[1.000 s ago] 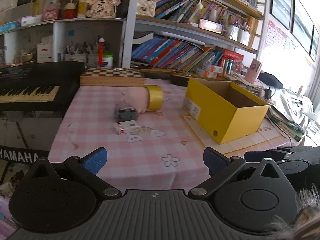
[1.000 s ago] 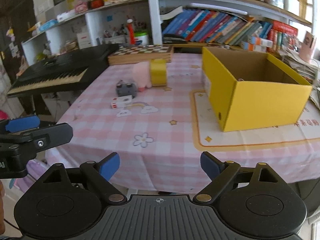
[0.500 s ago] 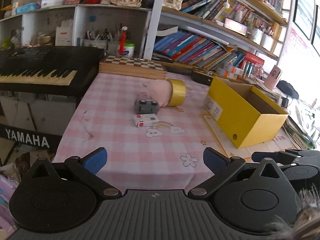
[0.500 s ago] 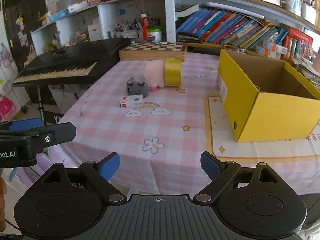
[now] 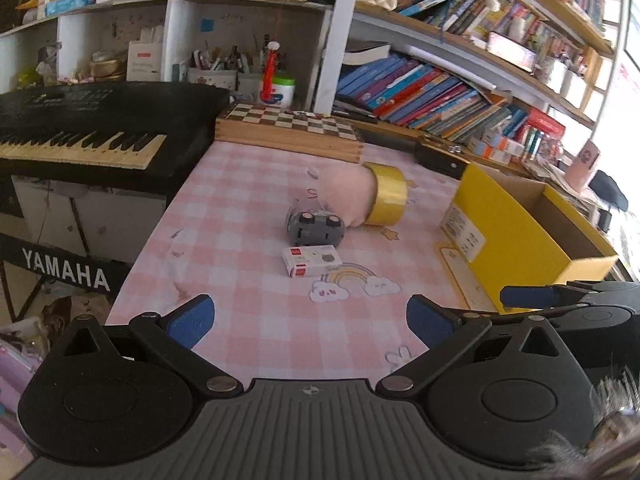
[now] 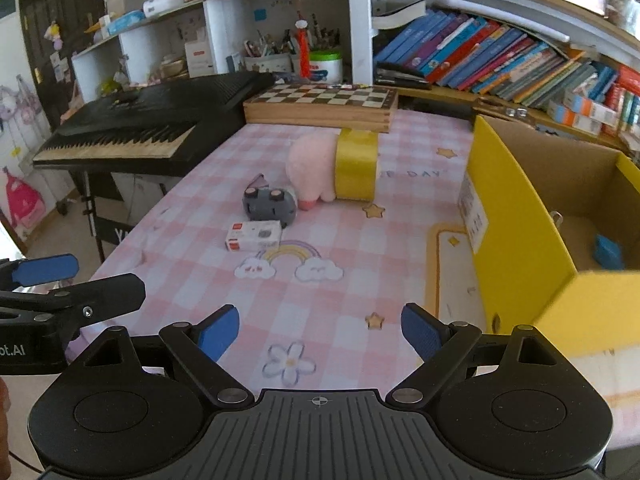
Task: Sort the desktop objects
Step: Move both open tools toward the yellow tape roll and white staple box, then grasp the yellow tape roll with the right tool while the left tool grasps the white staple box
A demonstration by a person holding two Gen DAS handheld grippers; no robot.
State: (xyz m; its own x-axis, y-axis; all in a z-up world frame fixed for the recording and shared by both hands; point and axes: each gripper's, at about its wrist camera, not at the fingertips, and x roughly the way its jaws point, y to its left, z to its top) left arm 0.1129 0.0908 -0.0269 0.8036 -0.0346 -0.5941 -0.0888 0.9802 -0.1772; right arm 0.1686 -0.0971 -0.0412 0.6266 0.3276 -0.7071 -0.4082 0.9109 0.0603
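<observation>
Both grippers hover at the near edge of a pink checked table [image 6: 360, 248], jaws spread wide and holding nothing. The left gripper [image 5: 308, 320] faces a tight cluster at its 12 o'clock: a small white box with red ends [image 5: 311, 261], a grey toy car [image 5: 316, 229] lying wheels-up just behind it, then a pink plush toy [image 5: 348, 194] pressed against a roll of yellow tape [image 5: 387, 198]. The right gripper [image 6: 320, 326] has the same group at 11 o'clock and the open yellow cardboard box [image 6: 516, 216] at 2 o'clock, a small blue object [image 6: 607, 250] already inside.

The risk lies in the crowding. The toy car touches or nearly touches the plush, so wide jaws coming down on one could nudge its neighbour, and the tape, standing on edge, may roll off if bumped. The low white box offers little height to pinch and could skid on the cloth. The two grippers sit near each other and could clash if both reach in together.

Compared with half a second ago, both cameras show the cluster larger and closer; the grippers have advanced over the table with jaws unchanged.
</observation>
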